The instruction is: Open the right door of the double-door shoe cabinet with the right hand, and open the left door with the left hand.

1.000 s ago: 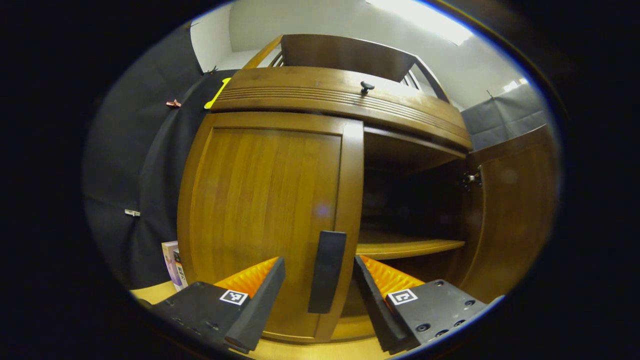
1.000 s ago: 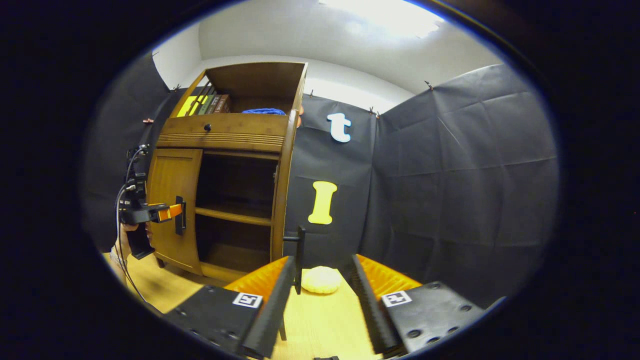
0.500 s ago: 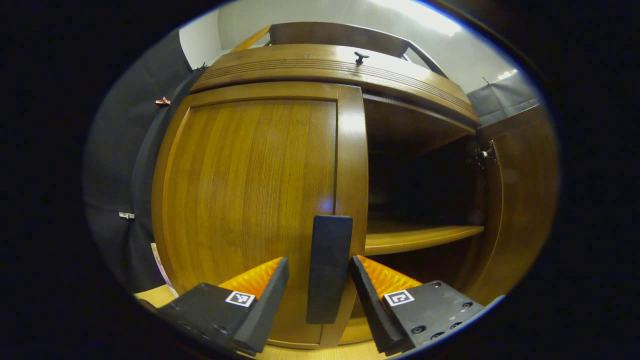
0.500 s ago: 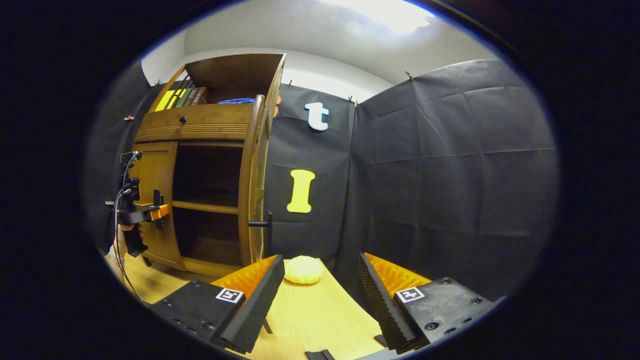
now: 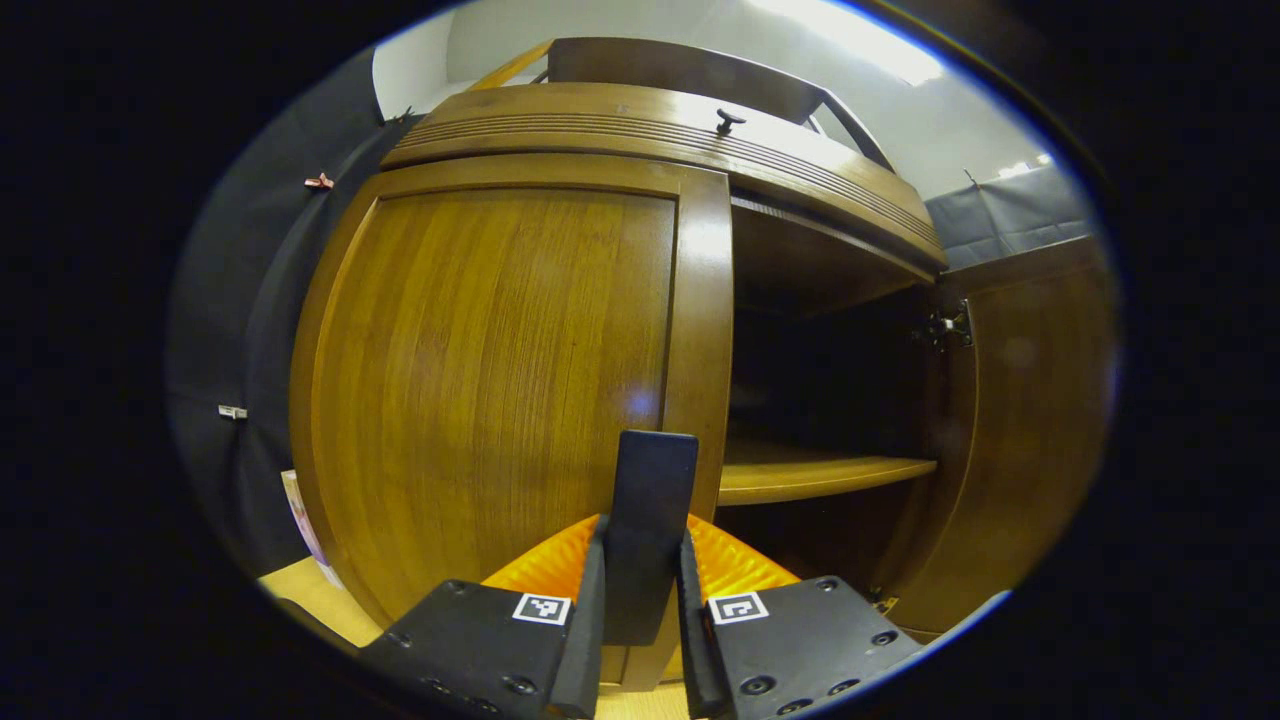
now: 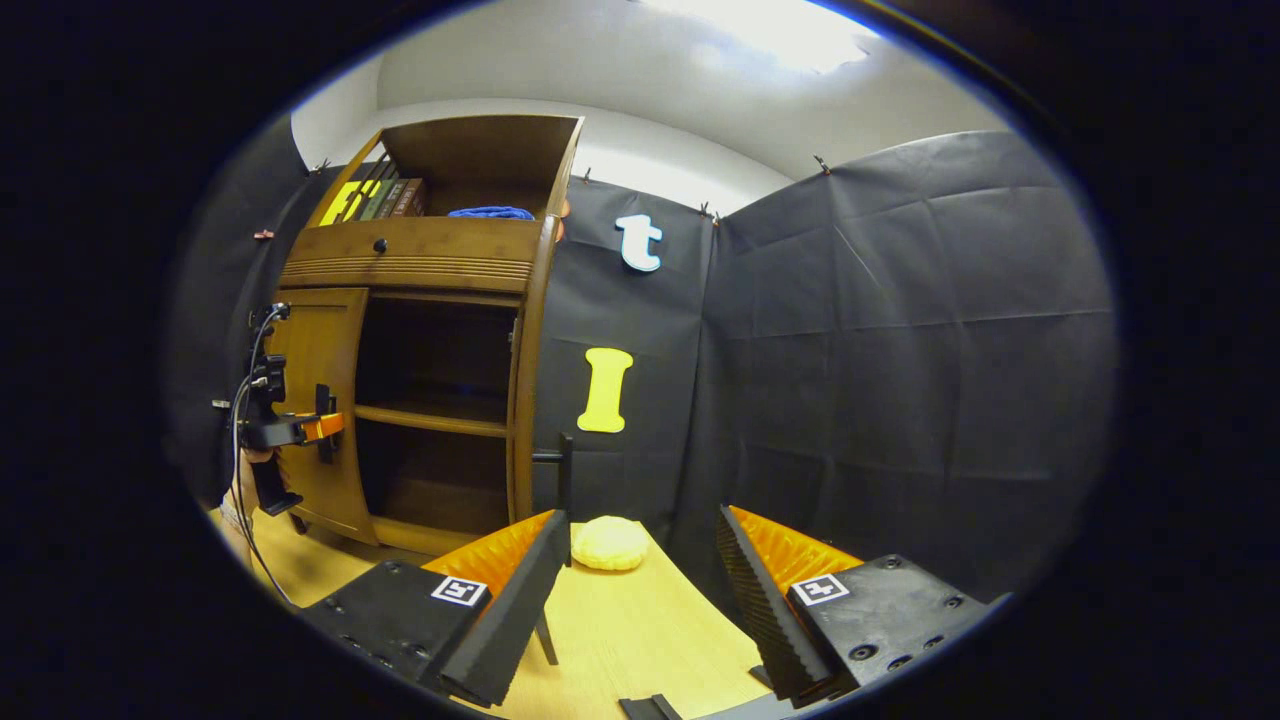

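The wooden shoe cabinet [image 6: 430, 262] stands at the back left of the table. Its left door [image 5: 500, 380] is closed, and my left gripper [image 5: 637, 640] is shut on that door's dark upright handle [image 5: 652, 495], with both fingers pressing its sides. In the right gripper view that same left gripper [image 6: 322, 428] is at the left door [image 6: 315, 400]. The right door [image 5: 1020, 420] stands swung open, seen edge-on as the right door [image 6: 527, 380] with its dark handle [image 6: 560, 460] sticking out. My right gripper [image 6: 640, 590] is open with nothing in it, back from that handle.
Inside the cabinet a wooden shelf [image 5: 820, 478] crosses the dark interior. A drawer with a small knob [image 5: 729, 120] runs above the doors, with books [image 6: 385, 198] on top. A round yellow object [image 6: 611, 543] lies on the light wooden table [image 6: 640, 640]. A hand [image 6: 250, 485] holds the left gripper.
My left gripper's fingers have shut on the left door's handle, which stood between them while open. The right gripper stays open, now a little away from the right door's handle.
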